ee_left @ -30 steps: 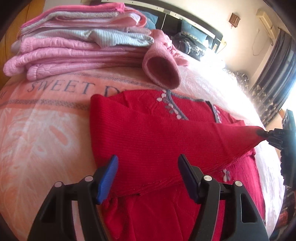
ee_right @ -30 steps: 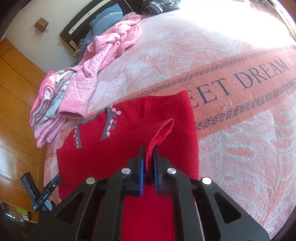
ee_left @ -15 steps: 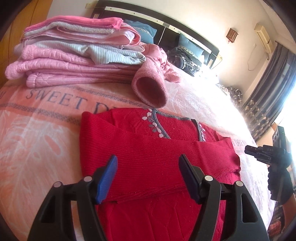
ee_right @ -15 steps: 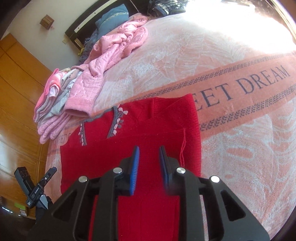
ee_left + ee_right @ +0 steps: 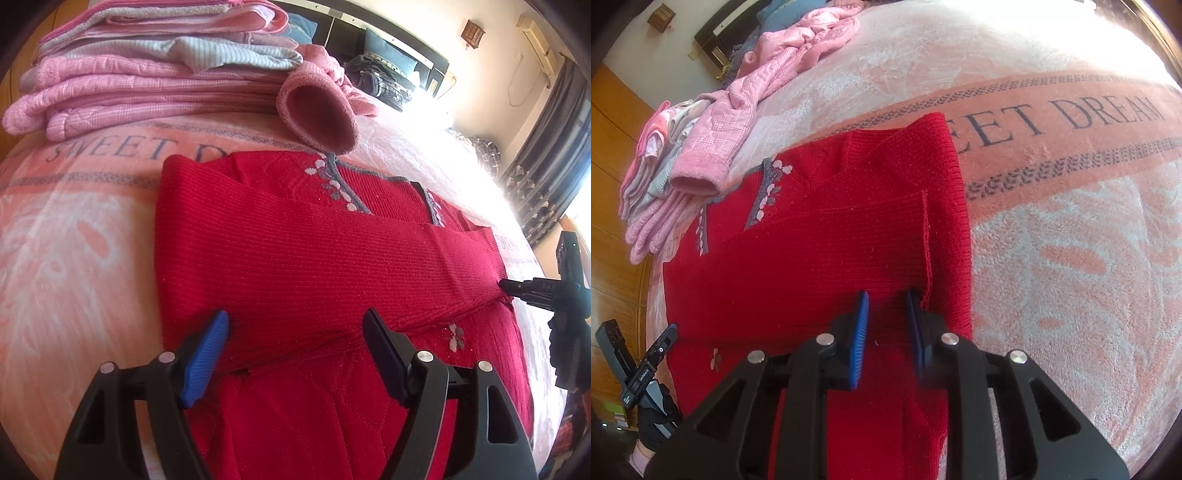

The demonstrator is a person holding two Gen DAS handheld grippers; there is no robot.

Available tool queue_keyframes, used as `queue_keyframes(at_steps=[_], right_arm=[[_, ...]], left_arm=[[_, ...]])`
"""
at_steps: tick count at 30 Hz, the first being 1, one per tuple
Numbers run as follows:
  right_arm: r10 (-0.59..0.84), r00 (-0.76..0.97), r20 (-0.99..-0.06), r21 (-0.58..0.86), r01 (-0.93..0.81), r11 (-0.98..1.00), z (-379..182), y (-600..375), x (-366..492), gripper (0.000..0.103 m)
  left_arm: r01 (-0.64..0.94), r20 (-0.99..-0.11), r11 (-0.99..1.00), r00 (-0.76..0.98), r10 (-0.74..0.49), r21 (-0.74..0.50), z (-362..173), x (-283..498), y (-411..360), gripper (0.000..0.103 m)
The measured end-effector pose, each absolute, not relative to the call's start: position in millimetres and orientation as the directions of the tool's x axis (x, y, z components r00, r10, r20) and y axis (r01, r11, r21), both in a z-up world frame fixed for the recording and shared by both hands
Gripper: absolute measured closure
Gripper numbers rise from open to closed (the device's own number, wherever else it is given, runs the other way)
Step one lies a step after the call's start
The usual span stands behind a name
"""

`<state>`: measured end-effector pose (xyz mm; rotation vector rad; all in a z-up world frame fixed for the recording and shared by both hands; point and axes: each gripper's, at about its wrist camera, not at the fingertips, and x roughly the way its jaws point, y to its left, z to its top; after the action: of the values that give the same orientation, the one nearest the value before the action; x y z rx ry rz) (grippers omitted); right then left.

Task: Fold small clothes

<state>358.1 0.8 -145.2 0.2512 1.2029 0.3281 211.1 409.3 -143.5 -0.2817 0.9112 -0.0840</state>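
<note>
Since a second ago the right gripper point(image 5: 886, 325) has let go of the sleeve cuff point(image 5: 925, 254); its jaws stand slightly parted, empty, just above the cloth. Left gripper point(image 5: 295, 332) hovers wide open, holding nothing. The red sweater point(image 5: 295, 258) lies flat on the pink "SWEET DREAM" blanket point(image 5: 1071, 221), neckline toward the folded pink pile point(image 5: 147, 74), one sleeve crosswise over the chest. Dark headboard point(image 5: 388, 40) and curtains point(image 5: 554, 155) lie beyond.

Red sweater's point(image 5: 295, 266) hem cut off — right tongs point(image 5: 504, 286) perhaps touching it.
</note>
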Motion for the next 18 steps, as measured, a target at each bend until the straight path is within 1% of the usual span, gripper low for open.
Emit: queue_keyframes(at_steps=[1,4,6,8,10,13,15,16,17,18], right_arm=[[0.377,0.332,-0.865,0.362,-0.108,0.926,-143,1,357,0.081],[0.394,0.339,-0.854,0.378,-0.115,0.919,-128,1,347,0.075],[0.39,0.332,-0.859,0.363,-0.142,0.921,-113,3,335,0.074],[0.399,0.328,-0.856,0.363,-0.166,0.917,-95,2,319,0.069],[0.424,0.307,-0.852,0.39,-0.169,0.905,-79,-3,300,0.068],[0.465,0.28,-0.84,0.432,-0.173,0.885,-57,-9,264,0.065],[0.459,0.252,-0.852,0.417,-0.205,0.886,-45,-9,236,0.064],[0.465,0.247,-0.85,0.415,-0.229,0.88,-38,-10,219,0.062],[0.477,0.24,-0.846,0.42,-0.252,0.872,-32,-12,203,0.058],[0.489,0.229,-0.842,0.428,-0.269,0.863,-29,-14,187,0.056]], left_arm=[[-0.055,-0.769,0.959,0.611,-0.188,-0.278,-142,210,409,0.027],[-0.082,-0.775,0.946,0.598,-0.204,-0.313,-132,202,411,0.027],[-0.095,-0.779,0.936,0.587,-0.222,-0.338,-122,190,412,0.027],[-0.114,-0.806,0.935,0.549,-0.222,-0.335,-111,175,410,0.027],[-0.104,-0.819,0.933,0.519,-0.245,-0.345,-100,152,406,0.028],[-0.103,-0.863,0.939,0.437,-0.254,-0.328,-91,112,400,0.027],[-0.107,-0.865,0.924,0.405,-0.297,-0.367,-89,80,401,0.027],[-0.113,-0.866,0.916,0.388,-0.316,-0.385,-90,64,402,0.027],[-0.122,-0.871,0.911,0.365,-0.328,-0.394,-91,48,402,0.027],[-0.128,-0.878,0.909,0.342,-0.334,-0.396,-94,32,402,0.027]])
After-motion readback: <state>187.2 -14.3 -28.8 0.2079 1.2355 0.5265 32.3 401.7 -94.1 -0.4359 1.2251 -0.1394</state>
